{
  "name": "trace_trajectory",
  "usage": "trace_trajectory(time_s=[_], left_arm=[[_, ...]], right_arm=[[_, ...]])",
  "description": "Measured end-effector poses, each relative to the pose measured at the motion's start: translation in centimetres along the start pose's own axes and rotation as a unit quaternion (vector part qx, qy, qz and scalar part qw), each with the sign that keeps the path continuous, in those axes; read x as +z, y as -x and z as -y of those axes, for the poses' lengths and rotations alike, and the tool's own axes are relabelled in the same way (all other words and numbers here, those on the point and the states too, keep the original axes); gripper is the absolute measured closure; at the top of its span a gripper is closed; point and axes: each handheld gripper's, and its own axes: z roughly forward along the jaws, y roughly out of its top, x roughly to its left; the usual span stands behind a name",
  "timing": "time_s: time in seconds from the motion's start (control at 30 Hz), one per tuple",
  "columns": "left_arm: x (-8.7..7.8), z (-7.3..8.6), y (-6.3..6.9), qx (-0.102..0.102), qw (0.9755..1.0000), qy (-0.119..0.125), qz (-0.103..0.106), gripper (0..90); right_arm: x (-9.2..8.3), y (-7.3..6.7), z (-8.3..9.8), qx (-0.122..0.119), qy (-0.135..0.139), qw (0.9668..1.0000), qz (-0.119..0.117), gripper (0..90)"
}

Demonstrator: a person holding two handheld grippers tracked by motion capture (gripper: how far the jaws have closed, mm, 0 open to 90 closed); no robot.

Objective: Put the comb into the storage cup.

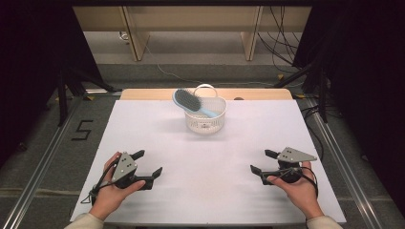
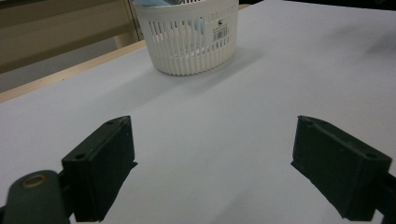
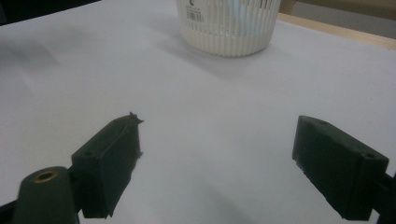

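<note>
Both tools, left tool (image 1: 149,163) and right tool (image 1: 261,161), are resting jaws apart on the white surface (image 1: 205,157), well short of the basket (image 1: 206,116) propping the hairbrush (image 1: 188,100), likely staged for reaching.

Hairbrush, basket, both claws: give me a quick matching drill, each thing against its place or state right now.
Things:
1. hairbrush
2. basket
3. left claw
4. right claw

Places or states:
A. open, empty, at the near right of the table
B. white, standing at the far middle of the table
C. open, empty, at the near left
D. propped in the basket, head over the rim

Pairs: 1-D, 2-B, 3-C, 4-A
</note>
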Motion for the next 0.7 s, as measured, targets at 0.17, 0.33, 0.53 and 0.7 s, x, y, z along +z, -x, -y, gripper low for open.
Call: trace_trajectory(time_s=[0.17,0.33,0.53,0.7], left_arm=[[0.0,0.0,0.0,0.0,1.0,-0.001,0.0,12.6],[0.0,0.0,0.0,-0.001,1.0,-0.001,-0.001,12.5],[0.0,0.0,0.0,-0.001,1.0,-0.001,0.0,12.6],[0.0,0.0,0.0,0.0,1.0,-0.001,0.001,12.6]], right_arm=[[-0.5,-0.2,0.5,0.005,0.001,1.0,0.001,15.9],[-0.9,-0.4,0.9,0.006,0.001,1.0,-0.002,15.8],[-1.0,-0.6,1.2,0.004,0.0,1.0,-0.005,15.8],[-0.8,-0.7,1.2,0.003,-0.001,1.0,-0.008,15.8]])
